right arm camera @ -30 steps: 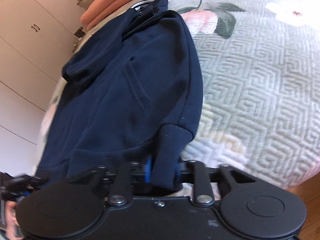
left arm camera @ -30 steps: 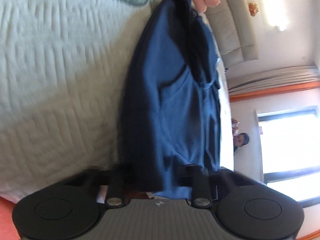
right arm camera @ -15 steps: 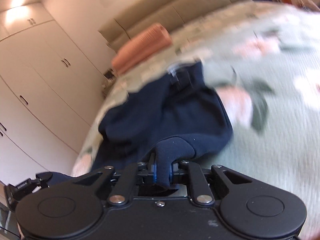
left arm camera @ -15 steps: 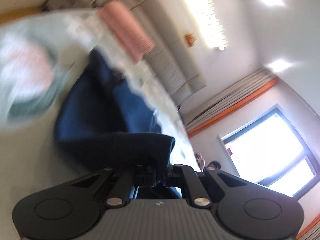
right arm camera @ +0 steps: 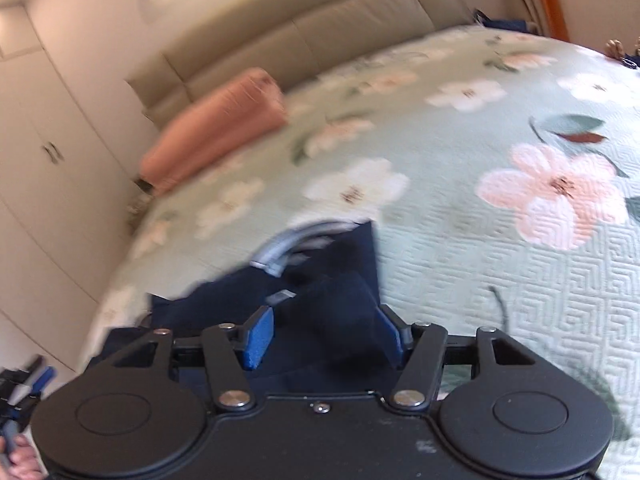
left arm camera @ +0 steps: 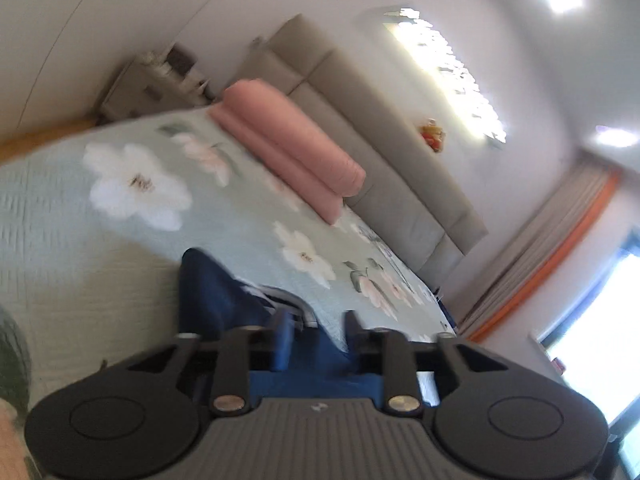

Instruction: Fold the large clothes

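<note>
A navy blue jacket [left arm camera: 216,300] lies folded on the pale green floral bedspread [left arm camera: 80,280]. My left gripper [left arm camera: 316,336] is open just above the jacket's near edge, with cloth below the jaws. In the right wrist view the jacket [right arm camera: 344,280] shows its grey collar lining [right arm camera: 280,248]. My right gripper [right arm camera: 328,336] is open, with a fold of the navy cloth lying loose between its blue pads [right arm camera: 260,336].
A rolled pink blanket [left arm camera: 292,152] lies by the beige padded headboard [left arm camera: 400,184]; it also shows in the right wrist view [right arm camera: 216,128]. White wardrobes [right arm camera: 44,168] stand to the left. The other gripper's tip and a hand [right arm camera: 20,412] show at lower left.
Both grippers carried the jacket's lower edge forward over the jacket and have opened, letting go of the cloth. The views have swung up toward the headboard.
</note>
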The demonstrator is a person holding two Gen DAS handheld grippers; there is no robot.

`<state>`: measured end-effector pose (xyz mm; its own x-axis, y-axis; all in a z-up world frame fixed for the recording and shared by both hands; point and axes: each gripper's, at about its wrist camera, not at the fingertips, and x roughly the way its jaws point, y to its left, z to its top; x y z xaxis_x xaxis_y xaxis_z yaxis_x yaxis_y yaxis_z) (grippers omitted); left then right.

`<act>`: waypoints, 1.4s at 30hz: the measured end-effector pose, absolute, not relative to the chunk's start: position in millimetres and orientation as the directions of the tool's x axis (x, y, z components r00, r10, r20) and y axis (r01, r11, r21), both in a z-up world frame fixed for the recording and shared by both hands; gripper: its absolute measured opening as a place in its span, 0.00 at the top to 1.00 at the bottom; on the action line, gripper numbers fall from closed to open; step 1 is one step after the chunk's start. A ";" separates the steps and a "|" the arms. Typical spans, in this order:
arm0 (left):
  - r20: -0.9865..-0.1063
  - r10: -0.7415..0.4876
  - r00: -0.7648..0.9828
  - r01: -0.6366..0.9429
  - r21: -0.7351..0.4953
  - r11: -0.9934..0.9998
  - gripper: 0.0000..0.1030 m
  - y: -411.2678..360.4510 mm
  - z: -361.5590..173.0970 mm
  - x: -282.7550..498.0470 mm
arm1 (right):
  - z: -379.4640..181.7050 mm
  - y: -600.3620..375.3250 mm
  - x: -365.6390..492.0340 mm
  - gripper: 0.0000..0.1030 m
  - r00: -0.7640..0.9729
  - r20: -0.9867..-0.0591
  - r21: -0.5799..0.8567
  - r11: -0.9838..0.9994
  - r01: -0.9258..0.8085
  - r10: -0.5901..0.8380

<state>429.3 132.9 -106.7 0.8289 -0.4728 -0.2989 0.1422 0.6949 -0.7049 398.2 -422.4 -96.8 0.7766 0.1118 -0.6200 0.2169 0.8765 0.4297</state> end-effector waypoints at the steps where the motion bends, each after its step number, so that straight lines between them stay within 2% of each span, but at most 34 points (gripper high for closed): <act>1: -0.304 -0.482 0.822 0.135 -0.718 0.683 0.53 139.0 -111.2 431.1 | -101.3 -424.6 397.1 0.32 0.758 -0.644 0.401 0.889 0.221 0.102; 2: -0.327 -0.477 0.816 0.121 -0.709 0.694 0.49 140.7 -113.2 432.6 | -105.5 -425.9 396.6 0.32 0.737 -0.670 0.362 0.906 0.221 0.087; 5: -0.454 -0.477 0.753 0.117 -0.621 0.775 0.49 146.0 -112.7 443.1 | -110.8 -422.3 401.1 0.32 0.687 -0.725 0.260 0.945 0.200 0.054; 8: -0.522 -0.471 0.711 0.143 -0.548 0.824 0.48 147.9 -105.9 451.4 | -108.7 -413.5 414.4 0.33 0.678 -0.731 0.225 0.964 0.138 0.073; 10: -0.546 -0.468 0.695 0.154 -0.523 0.838 0.47 148.7 -105.0 455.3 | -111.5 -410.8 433.8 0.24 0.660 -0.747 0.201 0.973 0.116 0.075; 13: -0.572 -0.461 0.678 0.140 -0.515 0.845 0.43 147.1 -108.8 468.0 | -121.5 -419.1 456.6 0.24 0.611 -0.783 0.250 0.959 0.132 0.120; 17: -0.618 -0.441 0.650 0.103 -0.504 0.858 0.43 143.2 -118.3 484.1 | -134.8 -424.4 474.6 0.25 0.595 -0.788 0.287 0.949 0.132 0.155; 18: -0.630 -0.430 0.647 0.100 -0.488 0.867 0.43 141.3 -119.4 487.7 | -139.1 -425.1 477.8 0.30 0.584 -0.797 0.285 0.949 0.135 0.156; 19: -0.642 -0.416 0.645 0.099 -0.469 0.877 0.43 138.9 -121.6 491.3 | -144.1 -425.9 481.1 0.53 0.570 -0.805 0.293 0.946 0.138 0.166; 21: -0.665 -0.395 0.634 0.099 -0.436 0.894 0.43 133.6 -126.2 497.5 | -150.2 -425.1 484.2 0.76 0.556 -0.804 0.331 0.936 0.122 0.211; 23: -0.669 -0.391 0.632 0.107 -0.424 0.899 0.45 128.4 -128.2 498.1 | -146.2 -417.9 480.5 0.78 0.568 -0.794 0.314 0.946 0.078 0.217; 24: -0.669 -0.402 0.626 0.117 -0.429 0.896 0.51 125.9 -129.6 498.8 | -141.6 -413.2 477.4 0.82 0.574 -0.788 0.301 0.953 0.041 0.225; 25: -0.663 -0.420 0.620 0.140 -0.433 0.890 0.69 122.1 -128.6 497.8 | -136.4 -407.9 473.1 0.83 0.582 -0.778 0.290 0.957 -0.002 0.237; 26: -0.655 -0.416 0.631 0.173 -0.403 0.899 0.72 115.9 -123.7 493.5 | -131.2 -403.8 468.8 0.83 0.587 -0.769 0.283 0.958 -0.042 0.253; 29: -0.652 -0.390 0.651 0.256 -0.295 0.921 0.75 96.8 -107.6 477.8 | -124.2 -389.8 459.7 0.83 0.579 -0.765 0.254 0.958 -0.133 0.283; 32: -0.667 -0.311 0.677 0.248 -0.191 0.950 0.75 87.3 -98.7 468.8 | -132.8 -384.6 462.6 0.83 0.573 -0.785 0.203 0.971 -0.124 0.237; 35: -0.634 -0.293 0.716 0.224 -0.188 0.956 0.77 90.9 -89.7 461.1 | -141.0 -389.9 470.2 0.82 0.570 -0.793 0.204 0.975 -0.086 0.216; 37: -0.620 -0.305 0.723 0.249 -0.178 0.952 0.77 86.4 -84.3 457.0 | -143.6 -395.2 474.5 0.76 0.565 -0.795 0.220 0.973 -0.070 0.220; 42: -0.658 -0.337 0.674 0.278 -0.198 0.940 0.76 75.3 -99.4 468.9 | -155.7 -407.7 486.3 0.71 0.537 -0.804 0.279 0.960 -0.034 0.253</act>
